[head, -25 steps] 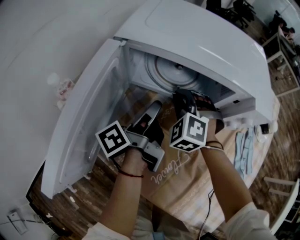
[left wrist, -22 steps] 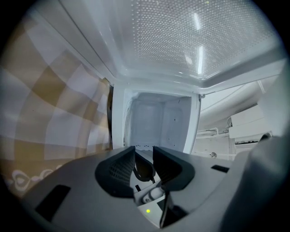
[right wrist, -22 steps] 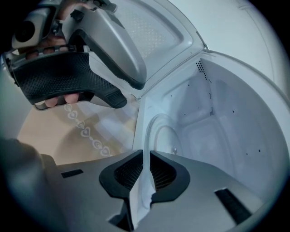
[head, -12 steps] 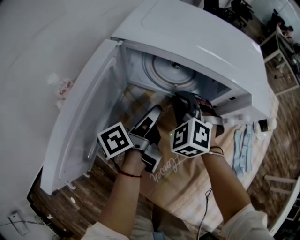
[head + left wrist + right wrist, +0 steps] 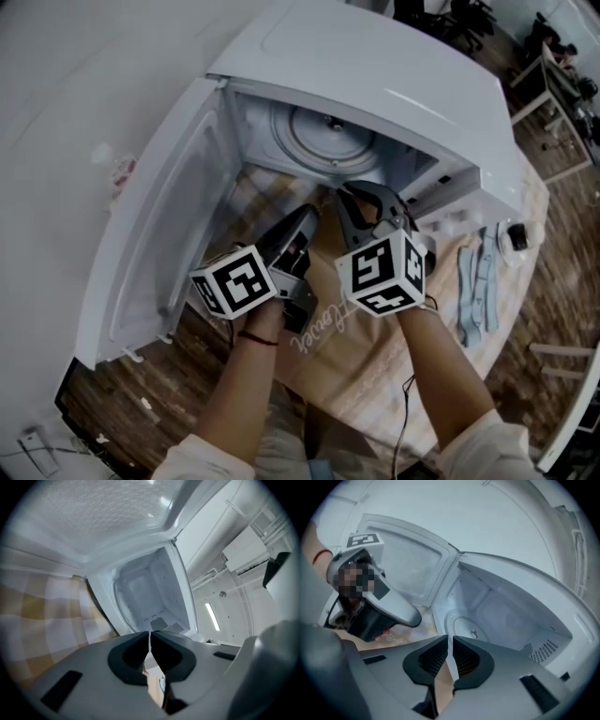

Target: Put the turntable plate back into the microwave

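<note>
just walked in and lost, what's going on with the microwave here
A person holds a gripper in each hand in front of the open microwave. The turntable plate already lies inside the cavity. The left gripper has just been closing its jaws with nothing between them, and the right gripper has its jaws together, empty too. Both sit outside the cavity.

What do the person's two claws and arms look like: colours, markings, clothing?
The left claw and right claw are grey bodies with black pads. Each carries a white cube with black square markers: left cube, right cube. The person wears pale sleeves and a thin red band on the left wrist. A thin dark cable runs by the right arm.
</note>
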### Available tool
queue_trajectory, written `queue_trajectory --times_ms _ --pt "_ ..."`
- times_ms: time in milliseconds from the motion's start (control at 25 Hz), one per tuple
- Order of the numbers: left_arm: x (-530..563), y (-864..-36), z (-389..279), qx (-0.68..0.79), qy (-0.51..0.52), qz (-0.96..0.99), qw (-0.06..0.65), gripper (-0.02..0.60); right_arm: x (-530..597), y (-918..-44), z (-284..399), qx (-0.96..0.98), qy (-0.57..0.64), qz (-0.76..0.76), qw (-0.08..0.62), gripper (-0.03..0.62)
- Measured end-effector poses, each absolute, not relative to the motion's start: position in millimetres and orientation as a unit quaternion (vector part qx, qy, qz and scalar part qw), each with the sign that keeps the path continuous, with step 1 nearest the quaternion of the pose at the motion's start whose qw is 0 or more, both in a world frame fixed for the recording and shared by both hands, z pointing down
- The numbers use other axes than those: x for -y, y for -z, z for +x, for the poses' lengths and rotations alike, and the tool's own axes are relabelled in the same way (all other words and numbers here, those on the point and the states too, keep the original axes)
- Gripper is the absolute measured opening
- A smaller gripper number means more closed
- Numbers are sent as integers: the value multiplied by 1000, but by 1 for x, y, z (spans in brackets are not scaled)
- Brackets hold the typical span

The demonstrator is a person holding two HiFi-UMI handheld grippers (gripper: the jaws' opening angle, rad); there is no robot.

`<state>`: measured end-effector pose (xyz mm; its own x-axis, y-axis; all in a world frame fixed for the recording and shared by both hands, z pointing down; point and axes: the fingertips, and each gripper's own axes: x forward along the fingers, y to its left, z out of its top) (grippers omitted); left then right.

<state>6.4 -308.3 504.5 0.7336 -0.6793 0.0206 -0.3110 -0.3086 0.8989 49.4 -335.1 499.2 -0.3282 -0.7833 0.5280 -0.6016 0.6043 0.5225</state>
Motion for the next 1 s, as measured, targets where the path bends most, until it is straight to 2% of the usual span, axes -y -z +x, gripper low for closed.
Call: queue_trajectory --times_ms 240,600,760,1000 --pt "293 -478 17 322 151 839 411 17 314 -473 50 840 31 459 288 52" --pt "265 -435 26 320 133 874 341 0 278 -437 54 870 -62 455 178 48" --pt "249 -408 31 324 116 902 261 0 261 -411 55 883 -82 446 120 46" --pt "217 -375 36 326 104 917 207 0 227 -374 49 897 -77 426 87 44"
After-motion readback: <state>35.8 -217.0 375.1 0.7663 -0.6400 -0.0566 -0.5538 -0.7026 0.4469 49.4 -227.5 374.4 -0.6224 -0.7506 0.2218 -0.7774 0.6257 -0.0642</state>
